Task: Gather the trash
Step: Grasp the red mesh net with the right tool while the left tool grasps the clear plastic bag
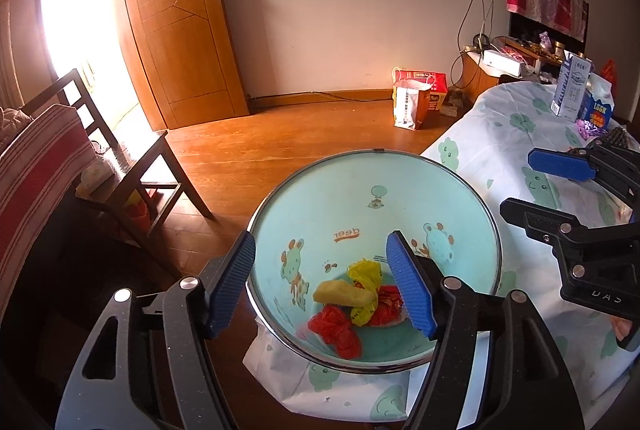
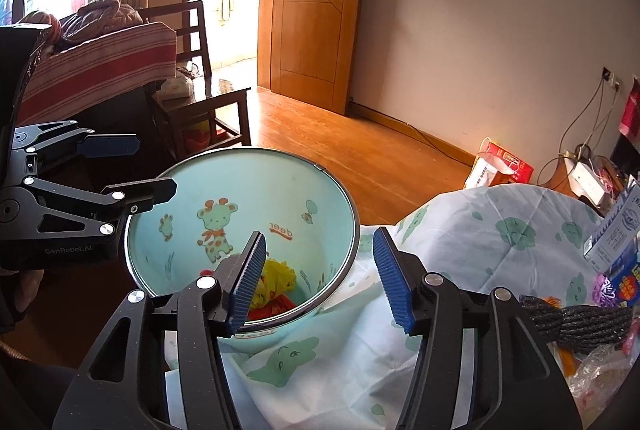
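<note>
At the table edge, as I read my two wrist feeds from left to right:
Striped cover (image 1: 38, 166): draped at far left; I see only part of it, the rest runs out of frame.
Wooden chair (image 1: 132, 166): a white packet sits on the seat, too glared to identify.
Left gripper (image 1: 322, 284): I see its blue pads apart, nothing between them, poised above the bin's mouth.
Bin (image 1: 340, 190): pale blue, cartoon animals inside, standing against the table edge; its base is hidden by the tablecloth (image 1: 496, 134).
Trash (image 1: 356, 306): lying at the bin's bottom, crumpled red and yellow wrappers plus a tan piece; in the right view my finger (image 2: 248, 278) covers most of it.
Right gripper (image 2: 320, 278): fingers spread and empty, over the bin rim and cloth.
Milk carton (image 1: 570, 84): upright on the far table side, print unreadable.
Dark knitted bundle (image 2: 576, 322): on the table at right, partly cut off behind my gripper.
</note>
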